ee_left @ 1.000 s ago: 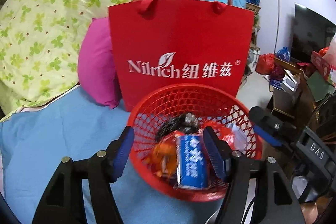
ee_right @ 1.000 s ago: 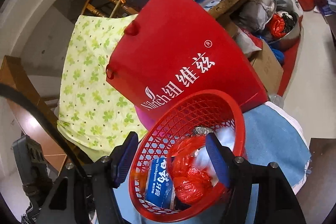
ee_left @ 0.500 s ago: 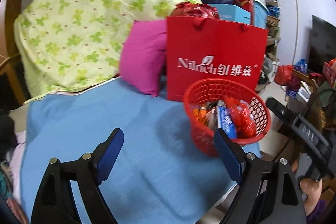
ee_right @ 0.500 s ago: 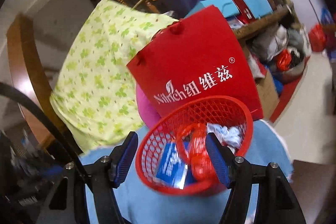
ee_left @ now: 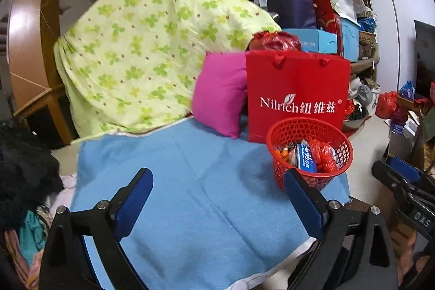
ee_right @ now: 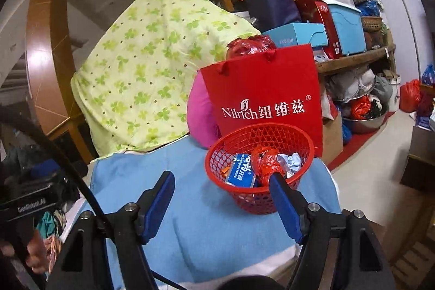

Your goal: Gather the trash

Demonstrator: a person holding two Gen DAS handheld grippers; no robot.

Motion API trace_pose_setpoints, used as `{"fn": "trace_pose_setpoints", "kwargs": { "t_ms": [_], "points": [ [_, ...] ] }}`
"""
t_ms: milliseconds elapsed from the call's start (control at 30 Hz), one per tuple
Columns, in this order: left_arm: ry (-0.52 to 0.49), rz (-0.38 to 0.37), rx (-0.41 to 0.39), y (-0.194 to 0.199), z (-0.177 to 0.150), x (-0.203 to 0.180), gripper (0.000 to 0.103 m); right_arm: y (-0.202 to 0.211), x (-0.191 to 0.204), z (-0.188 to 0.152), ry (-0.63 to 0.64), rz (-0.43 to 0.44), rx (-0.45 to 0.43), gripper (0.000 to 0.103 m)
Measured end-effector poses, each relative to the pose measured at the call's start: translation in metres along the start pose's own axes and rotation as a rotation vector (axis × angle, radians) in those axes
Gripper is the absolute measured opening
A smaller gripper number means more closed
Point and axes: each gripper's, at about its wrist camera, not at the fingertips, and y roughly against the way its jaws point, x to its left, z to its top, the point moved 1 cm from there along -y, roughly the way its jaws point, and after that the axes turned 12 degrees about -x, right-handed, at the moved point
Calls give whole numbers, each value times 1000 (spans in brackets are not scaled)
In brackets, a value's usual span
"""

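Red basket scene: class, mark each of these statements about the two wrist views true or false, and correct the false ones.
1. The red basket holds trash. True.
2. The left gripper is shut on a wrapper. False: it is open and empty.
3. The red paper bag stands behind the basket. True.
4. The basket sits on bare floor. False: it sits on the blue cloth.
5. The right gripper holds nothing. True.
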Motion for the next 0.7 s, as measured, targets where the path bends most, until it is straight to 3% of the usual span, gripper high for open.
{"fn": "trace_pose_setpoints", "kwargs": {
  "t_ms": [700],
  "points": [
    [-20, 41, -41, 79, 8, 14, 99, 81, 59, 33, 149, -32, -23, 80]
  ]
}}
